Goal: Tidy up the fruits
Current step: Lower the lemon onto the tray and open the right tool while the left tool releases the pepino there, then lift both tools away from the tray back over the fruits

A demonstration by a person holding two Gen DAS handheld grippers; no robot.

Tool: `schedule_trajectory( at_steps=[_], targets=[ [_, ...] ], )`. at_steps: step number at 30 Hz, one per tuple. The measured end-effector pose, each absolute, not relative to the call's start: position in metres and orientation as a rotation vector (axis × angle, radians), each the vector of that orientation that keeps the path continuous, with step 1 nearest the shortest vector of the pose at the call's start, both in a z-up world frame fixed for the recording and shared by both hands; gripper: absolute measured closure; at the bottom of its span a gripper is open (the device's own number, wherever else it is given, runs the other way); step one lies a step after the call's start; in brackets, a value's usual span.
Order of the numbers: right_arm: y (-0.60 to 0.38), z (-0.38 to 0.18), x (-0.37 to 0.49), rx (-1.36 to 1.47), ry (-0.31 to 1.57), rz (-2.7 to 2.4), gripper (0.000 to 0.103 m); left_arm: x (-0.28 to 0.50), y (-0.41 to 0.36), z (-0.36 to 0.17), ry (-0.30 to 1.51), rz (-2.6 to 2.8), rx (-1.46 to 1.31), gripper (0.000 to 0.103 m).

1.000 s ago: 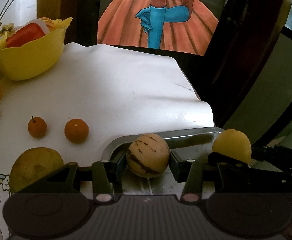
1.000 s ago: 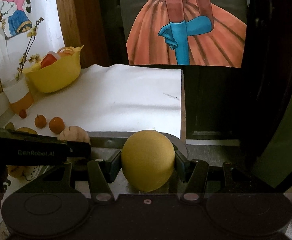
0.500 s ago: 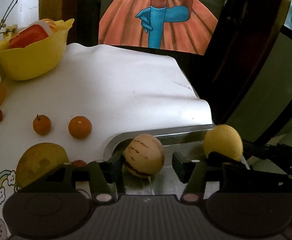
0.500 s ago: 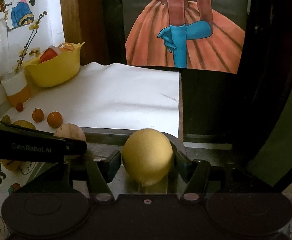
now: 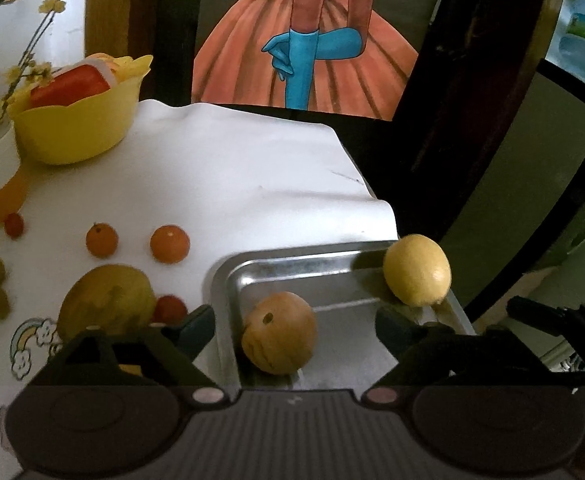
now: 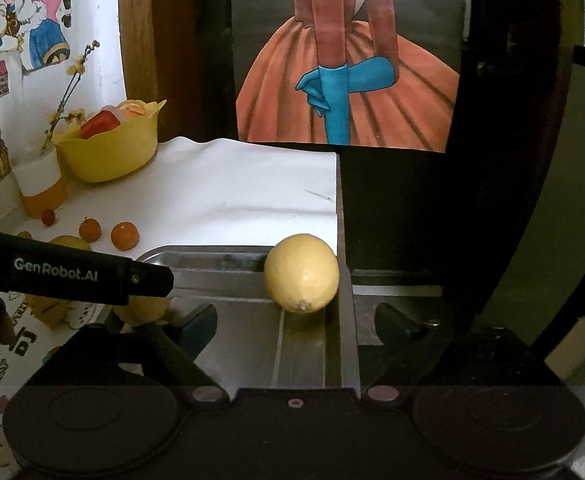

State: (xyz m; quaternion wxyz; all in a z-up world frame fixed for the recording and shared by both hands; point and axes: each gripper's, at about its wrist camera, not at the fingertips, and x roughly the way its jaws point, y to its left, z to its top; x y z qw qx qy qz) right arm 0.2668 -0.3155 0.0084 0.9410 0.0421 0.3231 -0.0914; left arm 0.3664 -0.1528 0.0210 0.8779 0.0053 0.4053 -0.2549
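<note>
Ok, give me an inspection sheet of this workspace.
Surface: white cloth over the table, cartoon prints at its left edge.
Job's things: metal tray holds a striped fruit and a lemon; two oranges, a mango and small fruits lie on the cloth.
Clutter: yellow bowl, cup with twigs.
Grippers: left gripper open; right gripper open, lemon released.
Cables: nothing seen.
Surroundings: painted poster, dark wood frame.

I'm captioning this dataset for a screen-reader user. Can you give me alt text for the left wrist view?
The left gripper is open above a metal tray holding a tan striped fruit and a lemon at its far right corner. Left of the tray, small oranges and a yellow-green fruit lie on white cloth.
</note>
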Motion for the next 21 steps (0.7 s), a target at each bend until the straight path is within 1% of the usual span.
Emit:
schedule_trajectory(
  at_steps=[3,7,15,21],
  targets=[
    [-0.312,0.017,0.251,0.124,0.655,-0.204,0.006,0.356,-0.143,0.026,0.842,-0.537,0.001,0.005],
    [-0.307,0.025,0.228,0.134,0.659,-0.222,0.003,0.343,-0.126,0.031,0.844,-0.535,-0.009,0.001],
    [-0.291,0.043,0.186,0.176,0.723,-0.266,0.001,0.32,-0.096,0.04,0.918,-0.519,0.016,0.001],
    [-0.275,0.049,0.163,0.236,0.867,-0.306,0.001,0.296,-0.08,0.046,1.01,-0.487,0.08,0.001]
  ],
)
